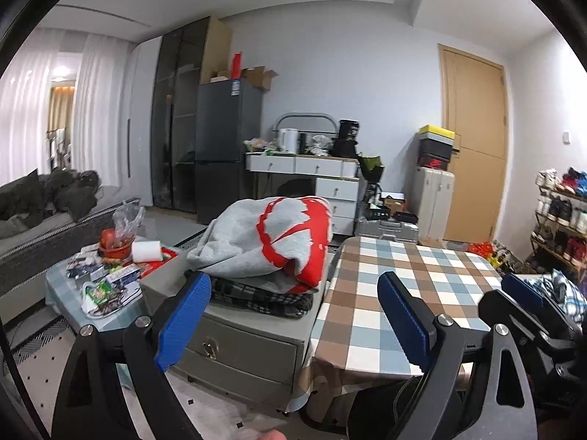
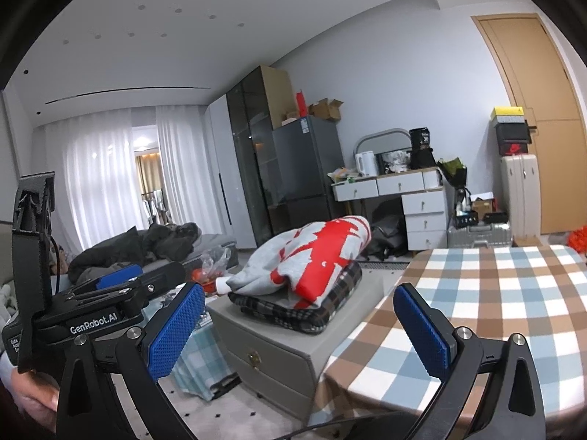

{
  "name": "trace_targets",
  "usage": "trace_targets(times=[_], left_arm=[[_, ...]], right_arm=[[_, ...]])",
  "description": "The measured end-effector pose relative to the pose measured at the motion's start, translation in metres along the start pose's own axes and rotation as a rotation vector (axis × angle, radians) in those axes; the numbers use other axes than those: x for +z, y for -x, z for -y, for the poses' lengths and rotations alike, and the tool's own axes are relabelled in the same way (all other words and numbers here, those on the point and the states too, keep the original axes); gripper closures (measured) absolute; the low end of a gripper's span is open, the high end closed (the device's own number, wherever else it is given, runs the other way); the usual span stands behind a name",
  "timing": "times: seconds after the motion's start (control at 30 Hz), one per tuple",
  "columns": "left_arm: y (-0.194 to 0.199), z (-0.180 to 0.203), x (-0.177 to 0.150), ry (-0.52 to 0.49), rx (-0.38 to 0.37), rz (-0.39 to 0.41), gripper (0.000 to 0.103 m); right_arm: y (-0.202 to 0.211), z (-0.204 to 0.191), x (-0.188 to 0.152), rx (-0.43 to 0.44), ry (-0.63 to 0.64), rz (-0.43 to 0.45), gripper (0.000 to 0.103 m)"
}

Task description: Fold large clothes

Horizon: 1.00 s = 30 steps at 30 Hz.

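A grey sweatshirt with red print [image 1: 264, 242] [image 2: 304, 256] lies folded on top of a dark plaid garment [image 1: 256, 297] [image 2: 330, 304]. Both rest on a grey drawer cabinet [image 1: 238, 352] [image 2: 271, 359], left of a table with a checked cloth [image 1: 403, 264] [image 2: 495, 293]. My left gripper [image 1: 293, 315] is open in front of the cabinet and the table edge, with nothing between its blue pads. My right gripper [image 2: 301, 326] is open too, and holds nothing. Each gripper shows in the other's view: the right one [image 1: 532, 297] at the far right, the left one [image 2: 135, 278] at the left.
A low table [image 1: 58, 286] crowded with snacks and a plastic bag stands left of the cabinet. Behind it is a sofa [image 1: 22, 249] with dark clothes. A fridge [image 1: 227, 146], a white desk [image 1: 330, 179], suitcases and a shoe rack [image 1: 561, 212] line the back and right. Blue-white checked fabric [image 1: 568, 293] shows at the right edge.
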State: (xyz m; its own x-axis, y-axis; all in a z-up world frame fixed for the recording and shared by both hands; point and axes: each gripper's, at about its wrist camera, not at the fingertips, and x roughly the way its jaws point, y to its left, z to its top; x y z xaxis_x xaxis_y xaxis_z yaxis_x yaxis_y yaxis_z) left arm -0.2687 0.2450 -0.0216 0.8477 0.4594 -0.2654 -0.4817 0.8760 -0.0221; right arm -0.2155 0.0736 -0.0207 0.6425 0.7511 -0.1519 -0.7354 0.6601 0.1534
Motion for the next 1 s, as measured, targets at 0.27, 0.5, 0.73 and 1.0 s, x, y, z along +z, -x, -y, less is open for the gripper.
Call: trace_targets(times=[0.27,0.5,0.73,1.0], left_arm=[[0.0021,0.0026,0.0018,-0.013,-0.005,-0.007,0.013],[-0.0015,0.0026,0.0026,-0.012,-0.019,-0.02,0.013],[-0.0034,0.0042,0.0016,-0.018,-0.031,-0.037,0.013],[-0.0029,0.0051,0.0009,-0.015,-0.032,-0.044,0.013]], right_arm=[[0.0007,-0.0003,-0.0008,0.003,-0.006,-0.001,0.0],[0.0012,-0.0003,0.0,0.002,-0.007,0.002,0.0],[0.0019,-0.0002,0.0006,0.004,-0.005,0.004,0.0],[0.0042,0.0,0.0002,0.004,-0.008,0.007,0.0]])
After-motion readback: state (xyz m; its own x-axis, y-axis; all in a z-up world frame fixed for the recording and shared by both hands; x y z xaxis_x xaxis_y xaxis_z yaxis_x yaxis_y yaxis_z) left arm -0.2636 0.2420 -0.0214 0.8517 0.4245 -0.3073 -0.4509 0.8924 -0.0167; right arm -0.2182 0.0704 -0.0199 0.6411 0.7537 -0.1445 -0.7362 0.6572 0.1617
